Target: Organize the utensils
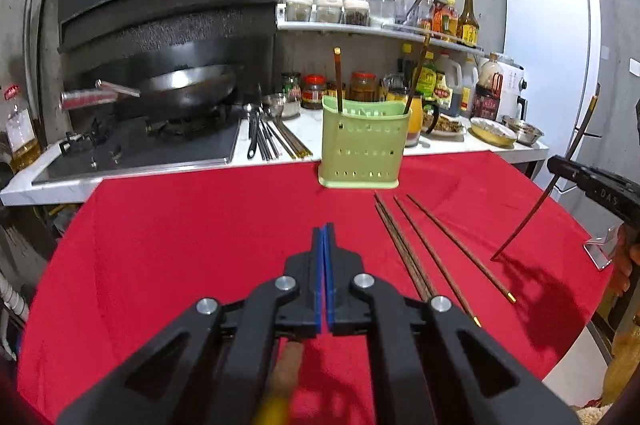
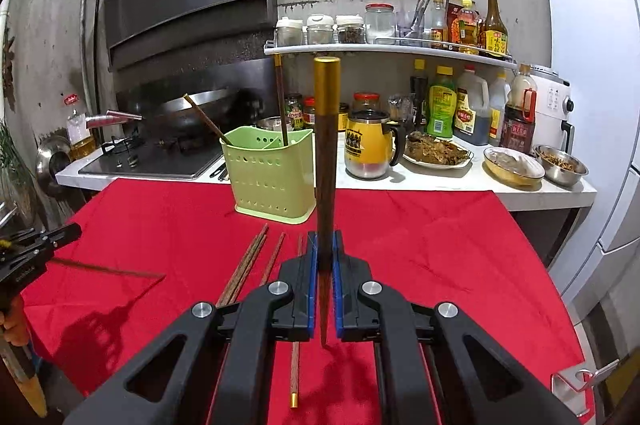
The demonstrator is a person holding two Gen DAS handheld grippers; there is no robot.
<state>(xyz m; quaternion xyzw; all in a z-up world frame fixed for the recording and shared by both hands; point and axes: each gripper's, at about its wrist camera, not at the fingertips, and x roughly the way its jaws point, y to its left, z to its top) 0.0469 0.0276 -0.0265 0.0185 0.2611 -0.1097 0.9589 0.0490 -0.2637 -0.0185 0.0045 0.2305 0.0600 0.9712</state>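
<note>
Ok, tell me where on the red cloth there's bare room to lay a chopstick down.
Free: the red cloth left of the green holder and the loose chopsticks; also the cloth right of the right hand-held gripper. Crowded: the strip just before the holder.

Bright, hard shadows, fisheye-warped edges

Left wrist view: low over the red tabletop (image 1: 180, 245), facing the green holder (image 1: 362, 145) and stove beyond. Right wrist view: similar height, further right, nearer the holder (image 2: 272, 173). Shared: holder, loose chopsticks (image 1: 404, 253) (image 2: 244, 265), condiment shelf (image 1: 380, 31) (image 2: 392, 49).
</note>
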